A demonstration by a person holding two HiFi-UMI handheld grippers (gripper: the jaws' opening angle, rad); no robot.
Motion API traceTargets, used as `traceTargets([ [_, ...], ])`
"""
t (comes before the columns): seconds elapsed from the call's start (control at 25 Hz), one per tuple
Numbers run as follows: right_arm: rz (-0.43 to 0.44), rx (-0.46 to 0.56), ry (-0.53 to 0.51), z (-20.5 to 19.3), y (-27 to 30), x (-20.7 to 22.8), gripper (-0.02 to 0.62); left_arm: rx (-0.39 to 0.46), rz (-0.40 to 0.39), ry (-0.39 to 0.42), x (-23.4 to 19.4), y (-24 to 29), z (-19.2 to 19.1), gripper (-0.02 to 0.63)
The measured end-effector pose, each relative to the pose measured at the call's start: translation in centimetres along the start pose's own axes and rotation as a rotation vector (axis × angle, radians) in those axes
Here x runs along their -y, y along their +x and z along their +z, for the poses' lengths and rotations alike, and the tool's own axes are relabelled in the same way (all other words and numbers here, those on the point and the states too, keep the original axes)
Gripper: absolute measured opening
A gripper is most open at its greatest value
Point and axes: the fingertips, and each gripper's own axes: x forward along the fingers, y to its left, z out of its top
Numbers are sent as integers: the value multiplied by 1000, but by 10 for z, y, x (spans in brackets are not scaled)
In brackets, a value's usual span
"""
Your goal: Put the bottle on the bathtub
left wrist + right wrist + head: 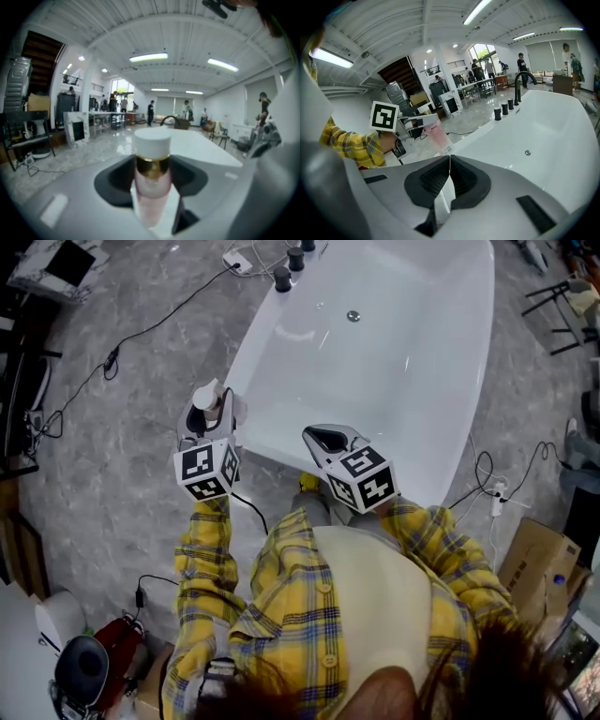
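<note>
A pink bottle (151,187) with a gold collar and a white cap (205,395) stands upright between the jaws of my left gripper (208,418), which is shut on it. In the head view it hangs just left of the white bathtub's (441,381) near left corner, over the floor. The right gripper view shows the bottle (436,133) beside the tub rim (487,133). My right gripper (321,437) hovers over the tub's near rim, its jaws (449,161) shut with nothing between them.
Black faucet knobs (282,277) and a black spout (520,84) stand at the tub's far end, with a drain (353,316) in its basin. Cables and a power strip (495,493) lie on the grey floor. A cardboard box (530,559) is at the right. People stand far off.
</note>
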Motion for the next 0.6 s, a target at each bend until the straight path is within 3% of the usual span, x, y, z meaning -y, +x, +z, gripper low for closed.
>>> traceTargets([
  [0.6, -26, -44, 30, -18, 6, 2, 15, -2, 9, 19, -28, 41, -17, 215],
])
